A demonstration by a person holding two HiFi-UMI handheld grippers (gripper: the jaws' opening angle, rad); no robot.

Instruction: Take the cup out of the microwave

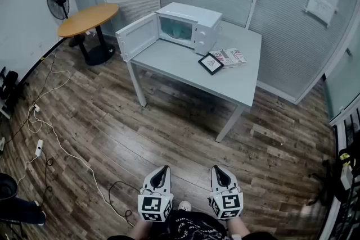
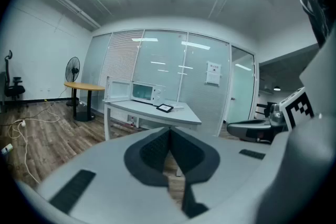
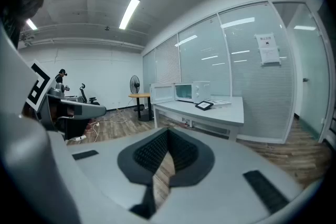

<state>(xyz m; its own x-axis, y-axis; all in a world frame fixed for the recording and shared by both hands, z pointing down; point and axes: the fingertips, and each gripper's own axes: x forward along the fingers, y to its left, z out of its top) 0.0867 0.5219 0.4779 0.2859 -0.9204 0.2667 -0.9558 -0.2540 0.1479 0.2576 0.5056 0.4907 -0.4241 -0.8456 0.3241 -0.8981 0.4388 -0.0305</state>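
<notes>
A white microwave (image 1: 188,27) stands at the far left of a grey table (image 1: 247,78), with its door (image 1: 137,36) swung open to the left. Its cavity looks pale green; I cannot make out the cup inside. The microwave (image 2: 145,92) shows small and distant in the left gripper view, and the microwave (image 3: 190,92) likewise in the right gripper view. My left gripper (image 1: 162,171) and right gripper (image 1: 218,171) hang side by side near the bottom edge, well short of the table. Both are shut with nothing between the pads.
A black-framed picture (image 1: 211,63) and booklets (image 1: 229,57) lie on the table right of the microwave. A round wooden table (image 1: 88,18) and a fan (image 1: 57,1) stand at the far left. Cables (image 1: 62,149) trail over the wooden floor. Glass partitions enclose the back.
</notes>
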